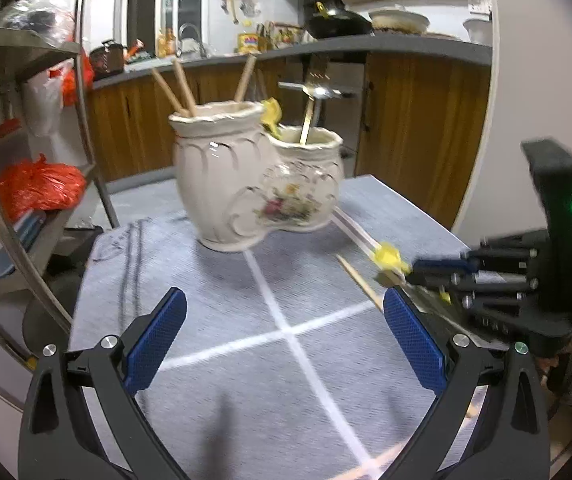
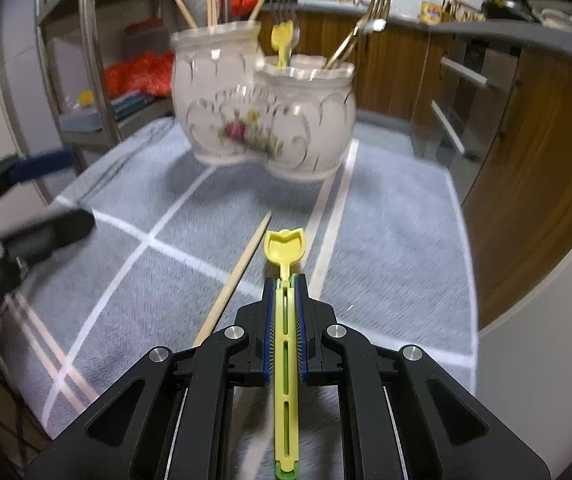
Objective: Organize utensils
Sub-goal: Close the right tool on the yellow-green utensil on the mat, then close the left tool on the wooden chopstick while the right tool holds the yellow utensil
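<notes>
Right gripper [image 2: 284,284] clamping a slotted yellow plastic spoon [image 2: 286,248] by its handle, left gripper [image 1: 286,344] hanging with jaws apart, cream twin-pot ceramic holder [image 2: 266,108] standing near the far edge of the grey cloth [image 2: 385,240]

The near half of the table [image 1: 246,380], covered by a grey cloth [image 2: 385,240], lies open. A double ceramic holder [image 1: 254,184] stands toward the far edge, blocking the middle there; open cloth remains on either side of it. One loose chopstick [image 2: 232,280] lies on the cloth toward the near edge. A metal shelf rack [image 1: 86,120] crowds the table's far left corner. Wooden cabinets [image 2: 525,180] stand along the right edge.
</notes>
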The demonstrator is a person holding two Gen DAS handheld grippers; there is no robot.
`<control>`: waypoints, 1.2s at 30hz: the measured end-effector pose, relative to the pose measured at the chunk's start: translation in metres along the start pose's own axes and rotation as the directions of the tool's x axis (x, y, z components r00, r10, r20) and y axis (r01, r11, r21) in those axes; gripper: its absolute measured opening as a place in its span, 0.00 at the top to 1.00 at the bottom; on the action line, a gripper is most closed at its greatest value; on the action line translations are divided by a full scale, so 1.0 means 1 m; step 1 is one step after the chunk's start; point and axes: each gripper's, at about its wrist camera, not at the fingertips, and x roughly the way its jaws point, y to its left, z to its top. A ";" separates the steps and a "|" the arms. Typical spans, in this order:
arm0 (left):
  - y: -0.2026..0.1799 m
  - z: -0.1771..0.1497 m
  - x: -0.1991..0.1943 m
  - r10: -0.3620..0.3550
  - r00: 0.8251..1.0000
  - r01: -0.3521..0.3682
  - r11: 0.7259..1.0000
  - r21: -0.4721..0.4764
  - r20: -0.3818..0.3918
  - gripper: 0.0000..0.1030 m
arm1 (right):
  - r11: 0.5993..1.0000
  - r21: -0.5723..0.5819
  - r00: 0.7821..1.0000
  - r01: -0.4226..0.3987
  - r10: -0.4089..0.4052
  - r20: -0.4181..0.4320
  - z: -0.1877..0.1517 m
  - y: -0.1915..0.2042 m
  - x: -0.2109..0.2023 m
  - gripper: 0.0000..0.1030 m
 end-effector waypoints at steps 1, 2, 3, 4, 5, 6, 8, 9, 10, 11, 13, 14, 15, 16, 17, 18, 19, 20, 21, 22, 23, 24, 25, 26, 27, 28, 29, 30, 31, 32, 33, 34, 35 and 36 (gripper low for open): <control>-0.005 0.001 0.002 -0.009 1.000 0.009 1.000 0.005 -0.015 0.06 | 1.000 0.011 1.000 0.008 -0.008 0.025 0.001 -0.004 -0.005 0.90; -0.011 0.001 0.004 -0.016 1.000 0.016 1.000 0.013 -0.027 0.06 | 1.000 0.020 0.999 0.013 -0.014 0.047 0.002 -0.008 -0.009 0.90; -0.016 0.000 0.005 -0.020 0.999 0.021 1.000 0.023 -0.035 0.06 | 0.999 0.032 0.997 0.018 -0.020 0.068 0.003 -0.011 -0.013 0.90; -0.023 0.000 0.008 -0.020 0.999 0.022 0.999 0.039 -0.047 0.06 | 0.999 0.044 0.996 0.020 -0.024 0.080 0.005 -0.015 -0.015 0.90; -0.030 -0.001 0.011 -0.017 0.998 0.020 0.998 0.052 -0.059 0.06 | 0.998 0.064 0.994 0.022 -0.029 0.101 0.005 -0.020 -0.019 0.90; -0.036 -0.002 0.015 -0.017 0.997 0.021 0.998 0.057 -0.071 0.06 | 0.997 0.073 0.993 0.026 -0.034 0.109 0.006 -0.023 -0.021 0.90; -0.043 -0.004 0.020 -0.023 0.995 0.028 0.998 0.050 -0.096 0.06 | 0.995 0.093 0.992 0.034 -0.045 0.121 0.005 -0.029 -0.025 0.90; -0.047 -0.006 0.025 -0.031 0.992 0.035 0.999 0.037 -0.120 0.06 | 0.994 0.103 0.992 0.028 -0.041 0.123 0.004 -0.033 -0.025 0.90; -0.050 -0.007 0.029 -0.037 0.990 0.041 0.999 0.029 -0.135 0.06 | 0.993 0.115 0.991 0.020 -0.035 0.127 0.004 -0.036 -0.027 0.90; -0.053 -0.006 0.030 -0.038 0.989 0.043 0.999 0.026 -0.144 0.07 | 0.993 0.120 0.991 0.017 -0.032 0.131 0.003 -0.037 -0.028 0.90; -0.061 -0.007 0.035 -0.020 0.987 0.026 0.999 0.036 -0.157 0.14 | 0.993 0.120 0.990 0.011 -0.028 0.139 0.003 -0.036 -0.031 0.90; -0.064 -0.007 0.037 -0.011 0.987 0.018 0.999 0.044 -0.163 0.18 | 0.993 0.118 0.989 0.008 -0.025 0.146 0.003 -0.036 -0.033 0.90; -0.068 -0.007 0.038 -0.006 0.986 0.014 0.999 0.051 -0.168 0.21 | 0.993 0.116 0.989 0.006 -0.023 0.149 0.003 -0.035 -0.035 0.90; -0.071 -0.008 0.039 -0.003 0.985 0.013 0.998 0.057 -0.172 0.23 | 0.993 0.115 0.988 0.003 -0.021 0.154 0.003 -0.035 -0.037 0.90; -0.075 -0.008 0.040 0.002 0.984 0.010 0.998 0.065 -0.178 0.28 | 0.993 0.115 0.988 0.001 -0.019 0.156 0.003 -0.034 -0.038 0.90; -0.078 -0.009 0.041 0.008 0.983 0.006 0.997 0.074 -0.184 0.35 | 0.994 0.113 0.987 -0.002 -0.016 0.159 0.003 -0.035 -0.039 0.90; -0.081 -0.010 0.043 0.010 0.982 0.005 0.997 0.079 -0.190 0.39 | 0.994 0.113 0.987 -0.006 -0.013 0.162 0.003 -0.035 -0.041 0.90; -0.083 -0.011 0.045 0.013 0.980 0.004 0.996 0.085 -0.198 0.44 | 0.994 0.113 0.987 -0.008 -0.010 0.163 0.002 -0.035 -0.041 0.90; -0.085 -0.012 0.047 0.016 0.978 0.003 0.996 0.089 -0.207 0.49 | 0.994 0.111 0.986 -0.012 -0.007 0.164 0.002 -0.035 -0.042 0.90; -0.086 -0.013 0.048 0.018 0.977 0.002 0.996 0.092 -0.214 0.53 | 0.994 0.110 0.986 -0.014 -0.004 0.165 0.002 -0.034 -0.042 0.90; -0.087 -0.014 0.049 0.020 0.975 0.001 0.996 0.095 -0.221 0.62 | 0.994 0.108 0.986 -0.016 -0.002 0.166 0.003 -0.034 -0.042 0.90; -0.088 -0.015 0.049 0.022 0.973 0.000 0.995 0.096 -0.228 0.68 | 0.994 0.104 0.986 -0.019 0.001 0.168 0.003 -0.033 -0.043 0.90; -0.087 -0.015 0.049 0.014 0.974 0.007 0.996 0.093 -0.227 0.71 | 0.995 0.101 0.986 -0.021 0.003 0.169 0.003 -0.032 -0.044 0.90; -0.087 -0.015 0.049 0.017 0.974 0.004 0.996 0.094 -0.228 0.78 | 0.995 0.099 0.985 -0.022 0.005 0.170 0.002 -0.032 -0.044 0.90; -0.087 -0.015 0.050 0.017 0.973 0.006 0.995 0.097 -0.230 0.87 | 0.995 0.097 0.985 -0.023 0.006 0.171 0.002 -0.031 -0.044 0.90; -0.086 -0.014 0.050 0.013 0.973 0.010 0.995 0.098 -0.232 0.89 | 0.995 0.095 0.985 -0.024 0.008 0.173 0.002 -0.031 -0.045 0.90; -0.086 -0.015 0.051 0.011 0.972 0.014 0.995 0.103 -0.233 0.90 | 0.995 0.094 0.985 -0.026 0.009 0.174 0.002 -0.030 -0.045 0.90; -0.085 -0.015 0.050 0.006 0.972 0.020 0.994 0.110 -0.234 0.91 | 0.995 0.092 0.985 -0.027 0.010 0.175 0.003 -0.030 -0.045 0.90; -0.086 -0.014 0.050 0.002 0.972 0.025 0.993 0.114 -0.235 0.91 | 0.995 0.091 0.984 -0.028 0.011 0.177 0.003 -0.029 -0.045 0.90; -0.085 -0.014 0.050 -0.004 0.972 0.033 0.992 0.118 -0.236 0.93 | 0.995 0.091 0.984 -0.029 0.012 0.179 0.003 -0.029 -0.045 0.90; -0.083 -0.014 0.048 -0.009 0.972 0.039 0.992 0.122 -0.235 0.95 | 0.995 0.091 0.983 -0.030 0.013 0.180 0.003 -0.029 -0.045 0.90; -0.080 -0.013 0.047 -0.013 0.972 0.044 0.991 0.126 -0.234 0.95 | 0.995 0.090 0.983 -0.031 0.014 0.182 0.003 -0.029 -0.046 0.90; -0.078 -0.013 0.047 -0.014 0.973 0.045 0.991 0.127 -0.232 0.97 | 0.996 0.089 0.983 -0.032 0.015 0.183 0.003 -0.028 -0.046 0.90; -0.073 -0.012 0.044 -0.019 0.974 0.049 0.991 0.125 -0.227 0.99 | 0.996 0.089 0.983 -0.031 0.015 0.185 0.003 -0.028 -0.046 0.90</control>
